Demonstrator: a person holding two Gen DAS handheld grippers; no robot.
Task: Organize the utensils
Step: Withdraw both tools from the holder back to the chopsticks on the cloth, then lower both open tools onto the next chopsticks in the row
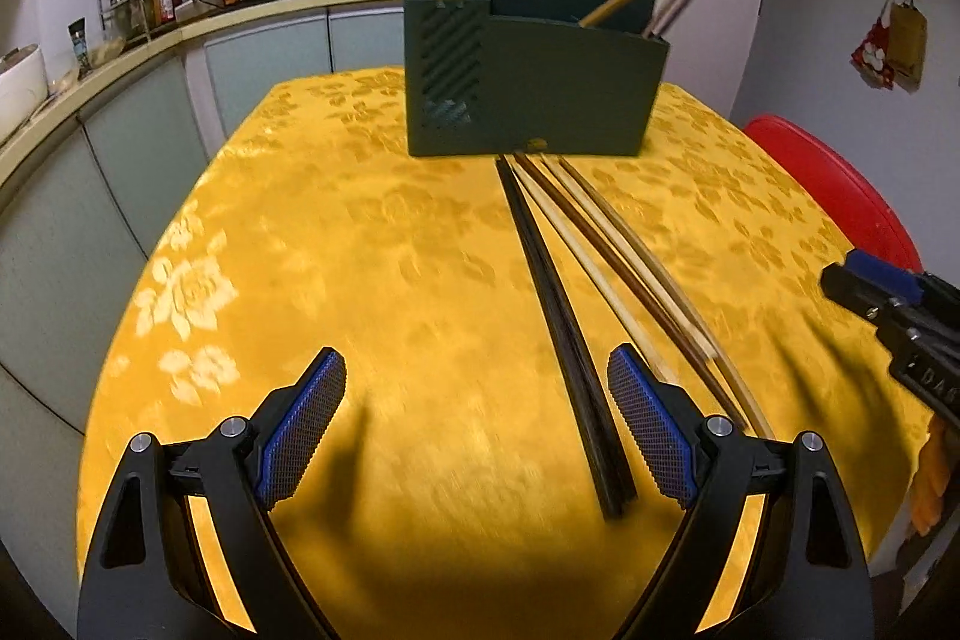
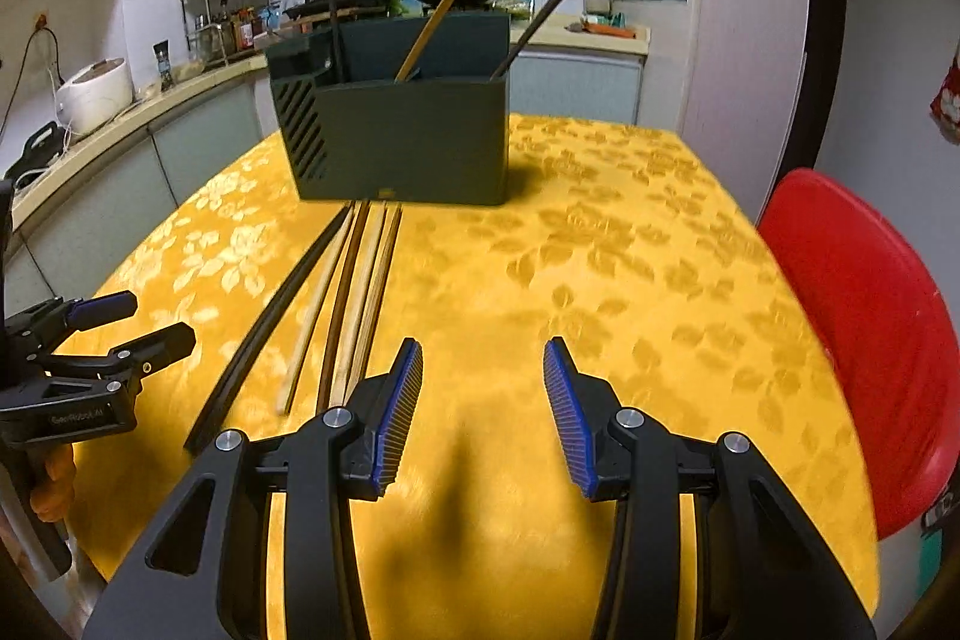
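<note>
A pick-up step is judged to be in hand: some chopsticks are already stood in the dark green holder (image 1: 534, 88), while a loose bundle of chopsticks (image 1: 576, 268) is left lying on the yellow-clothed bench (image 1: 336, 244), just in front of the holder.

The left tool (image 1: 477, 424) is held released, jaws wide apart, nothing between the pads; the near end of the darkest pair is seen inside that gap, close to the right-hand pad, though contact cannot be confirmed. The right tool (image 2: 483, 412) is likewise spread and empty, hovering over bare cloth just beside the bundle.

The bundle's long axis is laid running from the tools toward the holder, far tips almost touching its base, near ends fanned slightly apart. The sticks are lying flat, roughly parallel.

For the next move, one stick or pair would have to be centred between the pads, closed on near its near end, lifted clear of its neighbours, tipped toward upright and lowered into an open compartment. The sticks already stowed are seen leaning to the right, so room must be judged before the drop.
</note>
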